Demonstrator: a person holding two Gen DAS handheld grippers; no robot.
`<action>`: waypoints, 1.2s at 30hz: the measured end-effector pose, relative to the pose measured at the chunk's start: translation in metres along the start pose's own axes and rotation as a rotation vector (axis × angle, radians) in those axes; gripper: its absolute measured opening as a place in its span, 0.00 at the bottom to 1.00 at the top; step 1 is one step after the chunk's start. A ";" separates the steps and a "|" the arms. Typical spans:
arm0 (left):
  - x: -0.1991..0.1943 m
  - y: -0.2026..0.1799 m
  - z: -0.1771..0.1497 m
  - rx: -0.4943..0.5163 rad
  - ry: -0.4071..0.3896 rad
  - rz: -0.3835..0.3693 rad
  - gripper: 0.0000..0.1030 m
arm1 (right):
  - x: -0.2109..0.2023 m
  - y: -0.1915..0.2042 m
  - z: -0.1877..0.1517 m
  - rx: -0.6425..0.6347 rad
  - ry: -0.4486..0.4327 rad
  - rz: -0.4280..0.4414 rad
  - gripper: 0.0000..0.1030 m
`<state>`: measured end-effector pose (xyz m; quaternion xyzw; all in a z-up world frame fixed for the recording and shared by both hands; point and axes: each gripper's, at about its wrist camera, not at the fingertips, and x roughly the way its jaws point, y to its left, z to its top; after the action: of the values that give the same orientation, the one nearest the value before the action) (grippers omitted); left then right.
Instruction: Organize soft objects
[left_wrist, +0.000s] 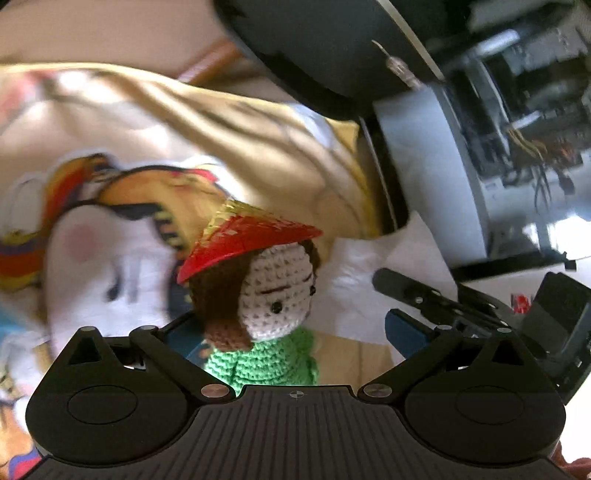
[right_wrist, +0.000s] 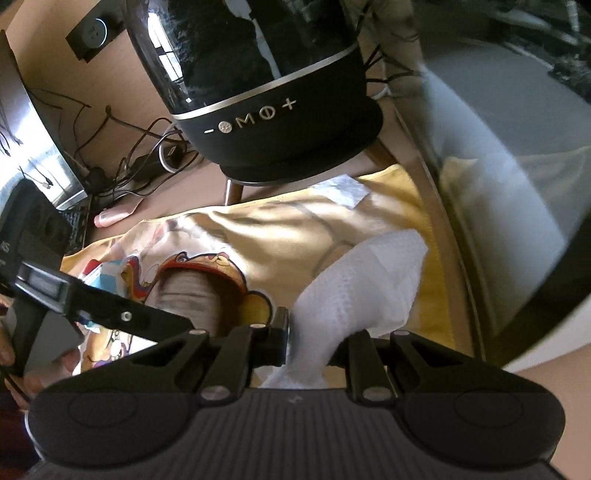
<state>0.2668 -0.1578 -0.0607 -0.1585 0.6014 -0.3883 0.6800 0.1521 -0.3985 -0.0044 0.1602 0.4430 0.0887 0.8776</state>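
The left claw (left_wrist: 284, 332) stands wide around the upright doll (left_wrist: 266, 295) at frame centre; the right claw (right_wrist: 314, 339) pinches the white cloth (right_wrist: 354, 280).

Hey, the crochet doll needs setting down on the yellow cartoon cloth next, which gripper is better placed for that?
Left. The crochet doll sits between the left gripper fingers, right above the yellow cartoon cloth. The right gripper is occupied, shut on a white tissue.
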 end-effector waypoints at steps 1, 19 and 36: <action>0.001 -0.007 0.000 0.037 -0.001 -0.041 1.00 | -0.004 0.000 -0.002 0.000 -0.008 -0.007 0.15; 0.045 -0.058 -0.026 0.296 0.247 -0.158 1.00 | -0.038 0.061 -0.005 -0.183 -0.151 0.161 0.12; -0.013 -0.007 -0.027 0.111 0.036 -0.008 1.00 | -0.042 0.013 -0.066 -0.016 0.065 -0.168 0.27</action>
<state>0.2392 -0.1463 -0.0527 -0.1161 0.5905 -0.4265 0.6752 0.0735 -0.3856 -0.0052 0.1124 0.4823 0.0235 0.8684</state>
